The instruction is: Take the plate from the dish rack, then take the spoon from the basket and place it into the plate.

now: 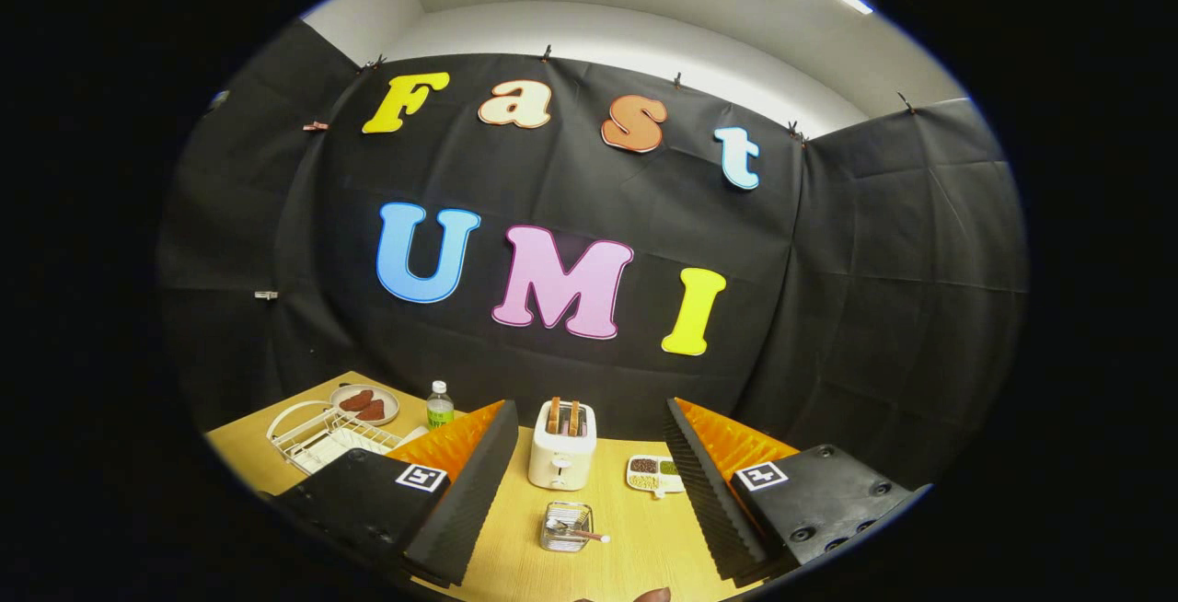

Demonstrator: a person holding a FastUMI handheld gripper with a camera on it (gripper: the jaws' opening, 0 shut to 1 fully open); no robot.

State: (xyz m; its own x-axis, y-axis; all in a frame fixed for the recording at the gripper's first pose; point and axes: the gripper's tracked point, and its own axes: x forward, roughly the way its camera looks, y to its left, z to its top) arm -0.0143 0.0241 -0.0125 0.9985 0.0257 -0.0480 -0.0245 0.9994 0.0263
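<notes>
Two fingers of the gripper [589,492] spread wide, empty, above the table [635,547]; it should swing toward the rack [322,441] and grasp the plate by its rim.

Dish rack [324,437] half hidden behind left finger; tray [655,474] contents too small.
</notes>
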